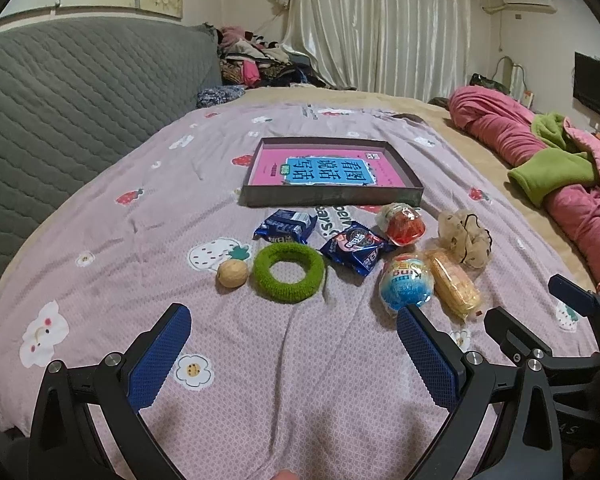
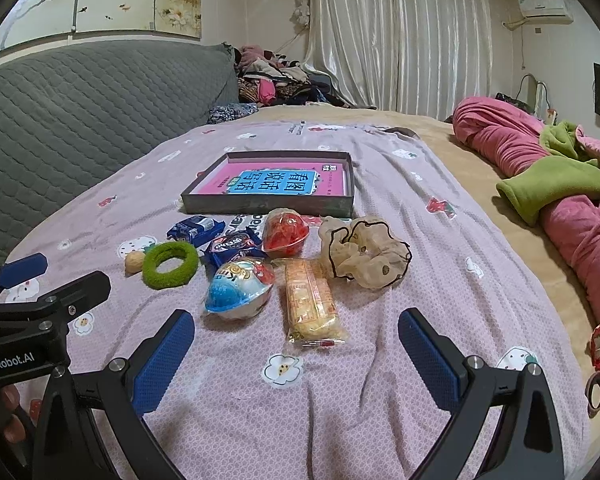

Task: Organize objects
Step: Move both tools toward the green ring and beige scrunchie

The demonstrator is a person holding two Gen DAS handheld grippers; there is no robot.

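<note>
snacks [image 2: 312,304] lie before tray [image 2: 268,205] on bed [image 2: 380,380].

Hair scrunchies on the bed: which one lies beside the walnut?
The green scrunchie, a fuzzy ring touching the walnut; the beige frilly scrunchie lies apart.

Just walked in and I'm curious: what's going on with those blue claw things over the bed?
A person holds two grippers, left and right, both open and empty above the bedspread. Snacks, a green ring, a walnut and a scrunchie lie loose before a shallow box holding only a book.
</note>
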